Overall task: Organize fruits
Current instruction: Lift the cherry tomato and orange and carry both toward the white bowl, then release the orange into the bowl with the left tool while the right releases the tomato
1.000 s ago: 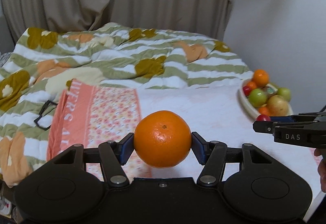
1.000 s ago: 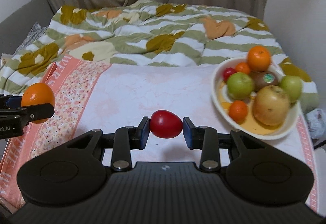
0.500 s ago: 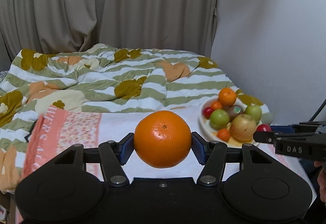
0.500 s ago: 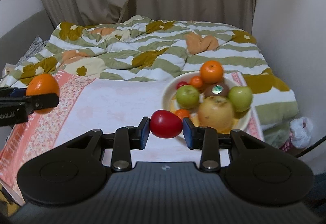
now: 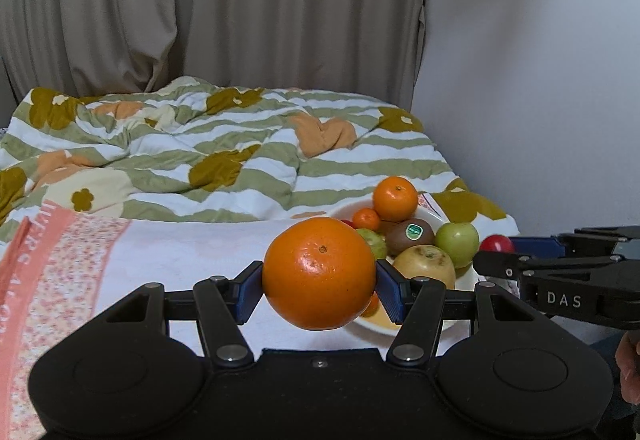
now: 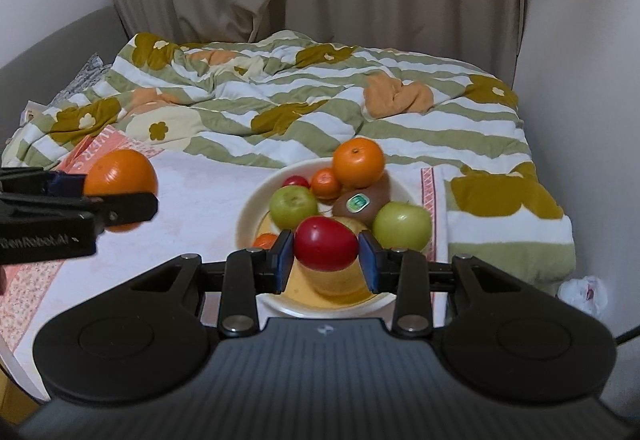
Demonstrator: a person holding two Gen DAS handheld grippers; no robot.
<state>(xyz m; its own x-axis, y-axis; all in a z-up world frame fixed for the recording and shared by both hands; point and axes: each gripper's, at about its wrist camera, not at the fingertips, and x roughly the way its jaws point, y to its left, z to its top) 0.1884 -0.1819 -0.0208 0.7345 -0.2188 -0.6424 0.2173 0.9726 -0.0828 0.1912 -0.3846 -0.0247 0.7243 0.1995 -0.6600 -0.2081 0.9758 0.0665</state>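
- The large round orange [image 5: 319,272] sits clamped between the blue pads of the left hand-held gripper [image 5: 319,282], held in the air in front of the white shallow bowl [image 6: 256,199] of fruit. Its skin is smooth and its shape round, so it could roll out of the pads if the grip loosens before it is low enough.
- The small glossy red fruit [image 6: 326,244] is pinched in the right hand-held gripper [image 6: 326,254], whose jaws stand narrow around it, above the near side of the bowl. Dropped from there, it would likely bounce off the pile rather than settle.
- The bowl is already heaped: a second orange [image 6: 358,162] perches on top of a brown kiwi with a green sticker [image 6: 362,201], with two green apples [image 6: 294,205], a yellowish pear-like fruit [image 5: 425,267] and small mandarins [image 6: 326,183] packed around. Pushing either held fruit into this heap could knock the top orange loose.
- Both grippers are close side by side near the same bowl, so they could collide if both go in together.
- The bowl stands on a white and pink patterned cloth [image 6: 192,199] over a soft bed, near the right edge; a downward press could tip it, and any escaping fruit could roll onto the green striped flowered quilt [image 6: 320,99] or off the side.
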